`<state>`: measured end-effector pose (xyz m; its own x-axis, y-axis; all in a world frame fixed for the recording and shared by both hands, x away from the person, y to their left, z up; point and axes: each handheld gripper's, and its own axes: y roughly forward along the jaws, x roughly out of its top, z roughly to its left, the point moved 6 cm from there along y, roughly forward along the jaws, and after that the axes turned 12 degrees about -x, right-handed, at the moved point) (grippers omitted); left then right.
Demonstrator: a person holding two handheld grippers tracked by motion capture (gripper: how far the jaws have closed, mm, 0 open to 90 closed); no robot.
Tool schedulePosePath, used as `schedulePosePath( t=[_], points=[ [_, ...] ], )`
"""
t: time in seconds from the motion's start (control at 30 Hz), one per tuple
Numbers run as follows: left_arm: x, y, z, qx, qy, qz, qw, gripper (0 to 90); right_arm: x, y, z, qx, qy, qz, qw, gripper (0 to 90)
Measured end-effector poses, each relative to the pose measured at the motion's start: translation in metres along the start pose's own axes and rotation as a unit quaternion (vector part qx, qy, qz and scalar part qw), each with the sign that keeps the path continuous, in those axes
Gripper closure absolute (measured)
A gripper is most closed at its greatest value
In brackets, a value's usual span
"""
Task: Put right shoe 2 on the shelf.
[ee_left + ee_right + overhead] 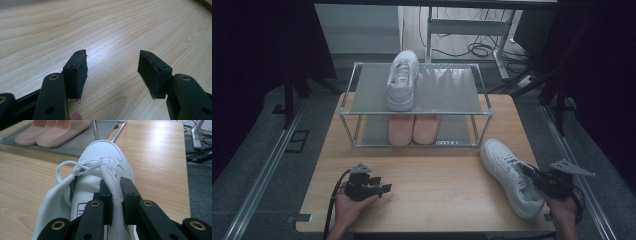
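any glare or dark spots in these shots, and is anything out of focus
High view: dim overall, room edges nearly black, faint sheen on the rack's top shelf. Left gripper view: bright glare patch on the table between the open jaws. Right gripper view: evenly lit, white shoe sharp, nearest jaw parts slightly soft.
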<state>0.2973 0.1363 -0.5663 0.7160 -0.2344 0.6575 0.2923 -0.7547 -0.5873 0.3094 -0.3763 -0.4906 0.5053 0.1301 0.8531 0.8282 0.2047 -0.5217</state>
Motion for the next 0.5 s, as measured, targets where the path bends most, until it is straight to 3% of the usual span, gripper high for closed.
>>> schedulePosePath(
  t=[0.5],
  points=[
    [0.000,0.000,0.000,0.000,-0.002,0.000,1.0000,40.8,0.016,-0.018,0.024,0.036,0.000,-0.037,0.9987,81.1]
  ],
)
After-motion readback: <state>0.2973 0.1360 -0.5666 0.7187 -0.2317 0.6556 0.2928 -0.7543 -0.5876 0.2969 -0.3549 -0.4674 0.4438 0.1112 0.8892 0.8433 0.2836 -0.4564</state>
